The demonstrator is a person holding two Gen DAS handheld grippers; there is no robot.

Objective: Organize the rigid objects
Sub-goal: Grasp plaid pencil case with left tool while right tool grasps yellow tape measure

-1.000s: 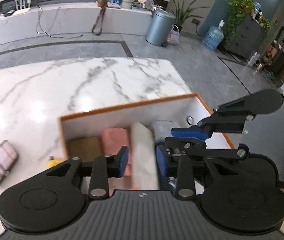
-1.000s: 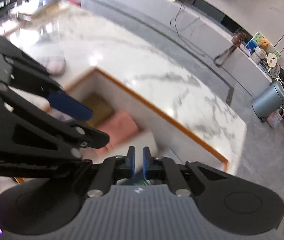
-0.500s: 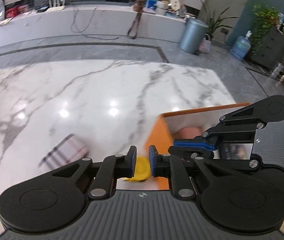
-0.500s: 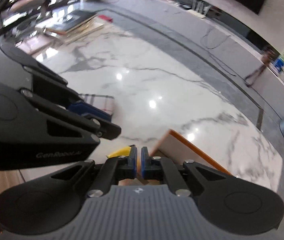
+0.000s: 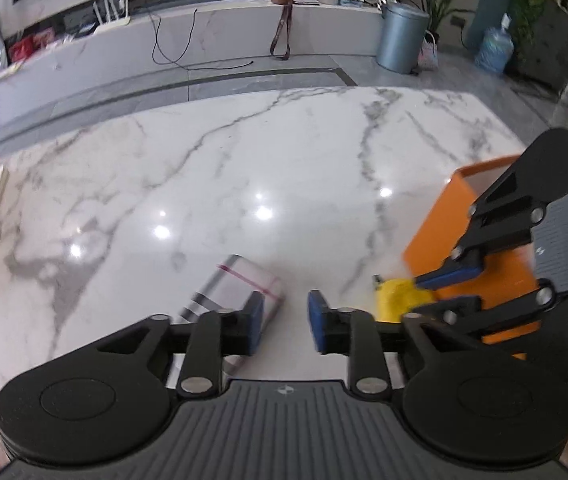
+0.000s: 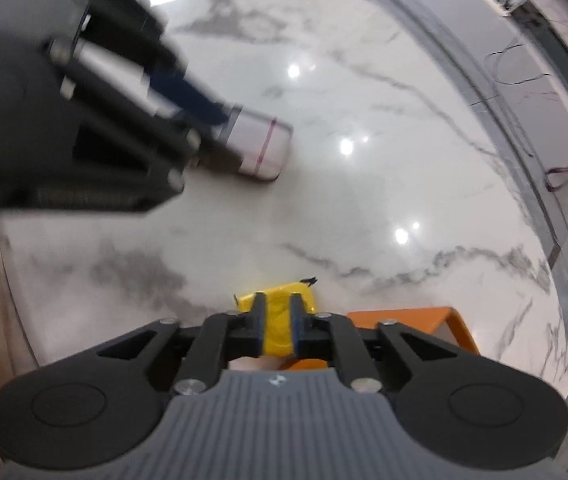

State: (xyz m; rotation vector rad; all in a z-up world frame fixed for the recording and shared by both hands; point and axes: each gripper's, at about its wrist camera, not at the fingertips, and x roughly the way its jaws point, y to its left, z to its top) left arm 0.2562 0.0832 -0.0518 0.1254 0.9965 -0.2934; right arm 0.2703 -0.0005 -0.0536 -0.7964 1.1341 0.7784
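**A:** Where is the left gripper (image 5: 282,320) just now?

**B:** Over the white marble table (image 5: 244,168), pointing steeply down. Its jaws stand apart and have just been opening, with only bare marble in the gap. The plaid case (image 5: 236,284), grey checks with a thin red line across it, lies on the table under the left-hand finger, which covers its near end. Whether the pad touches it I cannot tell; nothing is gripped.

**A:** And the right gripper (image 6: 278,320)?

**B:** Its jaws have also just been opening, though only a little. From its own camera the yellow object (image 6: 280,320) fills the narrow gap between the two blue pads, its far end with a small black tag showing beyond the fingertips. It lies on the marble, and the pads do not seem to press it.

**A:** Is the yellow thing near the box?

**B:** Just beside it. The orange box (image 5: 435,236) stands at the right, and the yellow object lies at its near corner; whether they touch is hidden by blur and the right gripper's fingers.

**A:** How far apart are the two items?

**B:** The plaid case lies left of the yellow object, with a stretch of bare marble between them.
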